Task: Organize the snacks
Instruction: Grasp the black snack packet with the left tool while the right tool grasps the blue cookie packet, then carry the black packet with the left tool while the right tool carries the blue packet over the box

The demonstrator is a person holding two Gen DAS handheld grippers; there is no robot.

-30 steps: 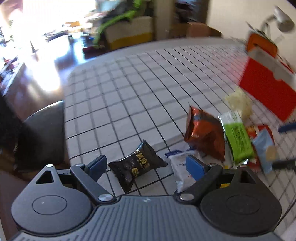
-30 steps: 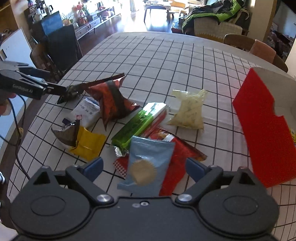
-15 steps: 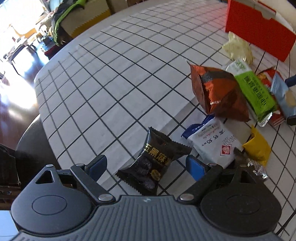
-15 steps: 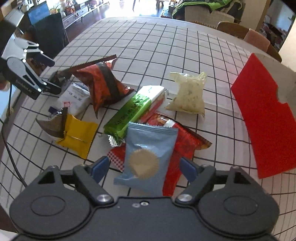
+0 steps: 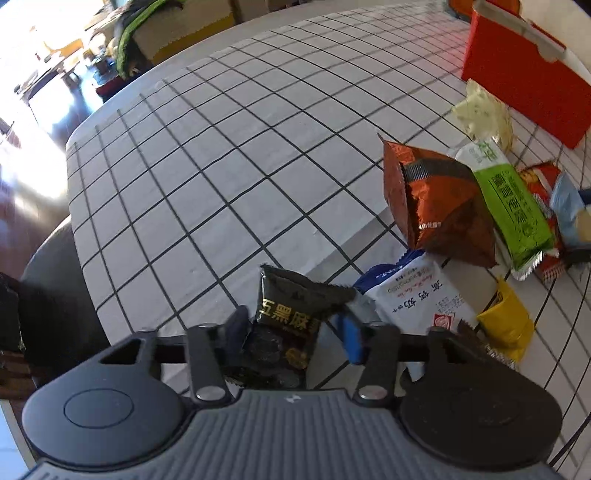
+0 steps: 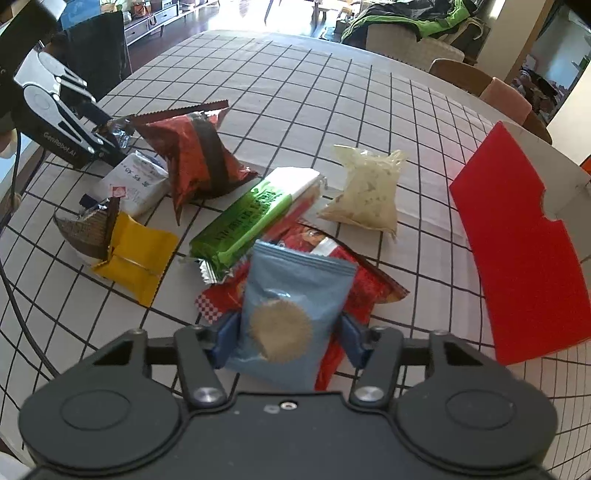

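Count: nine snack packets, one red box (image 6: pixel 517 240) | Left gripper (image 5: pixel 291 332): jaws just closed onto black packet (image 5: pixel 291 314) near table (image 5: pixel 221 166) edge | Right gripper (image 6: pixel 288 336): jaws just closed onto matte blue pouch (image 6: pixel 295 306) atop pile | Textures: crinkled foil, glossy film | Clearance: bare checked cloth beyond pile.

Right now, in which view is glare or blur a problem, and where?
Left wrist view: sunlit floor at upper left is blown out and smeared; the black sesame packet stays readable. Right wrist view: bright doorway at top is overexposed; the snacks look sharp.
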